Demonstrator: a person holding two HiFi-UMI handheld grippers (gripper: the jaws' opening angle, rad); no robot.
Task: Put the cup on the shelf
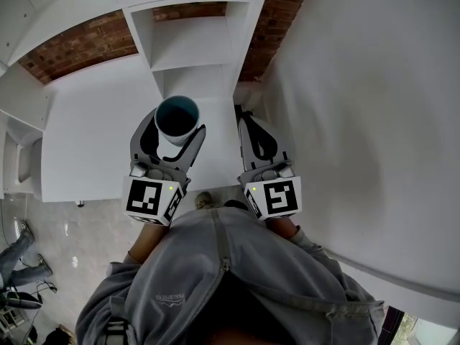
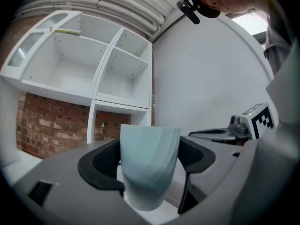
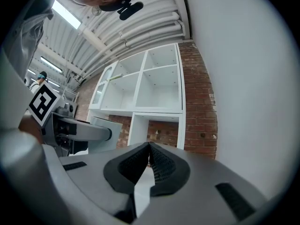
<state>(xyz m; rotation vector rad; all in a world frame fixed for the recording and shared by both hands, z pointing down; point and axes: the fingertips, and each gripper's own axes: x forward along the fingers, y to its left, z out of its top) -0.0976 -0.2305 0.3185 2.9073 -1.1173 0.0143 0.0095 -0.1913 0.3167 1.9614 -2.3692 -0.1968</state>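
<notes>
One cup (image 2: 149,165), pale blue outside and darker teal within, stands upright between the jaws of the left tool (image 1: 175,131). The dark pads press its sides from left and right, and its open mouth faces up. It hangs over the white surface (image 1: 93,135), short of the shelf (image 2: 119,74) and touching neither.

The step in hand looks like the carry toward the shelf. To do it well, hold the cup level and the pinch firm, since the tapered wall could slip downward. Choose a bay with room above the rim and steer between the uprights rather than brushing them. Set the base flat on the board before spreading the jaws, then back straight out.

The right tool (image 3: 149,161) has its ribbed pads pressed together on nothing. It travels just beside the left one and is best kept clear of the cup's path.

Counted: one cup and two tools. The one shelf unit shows four open bays in its upper block, two across and two high. One narrow bay sits below, with brick wall (image 2: 51,125) behind.
</notes>
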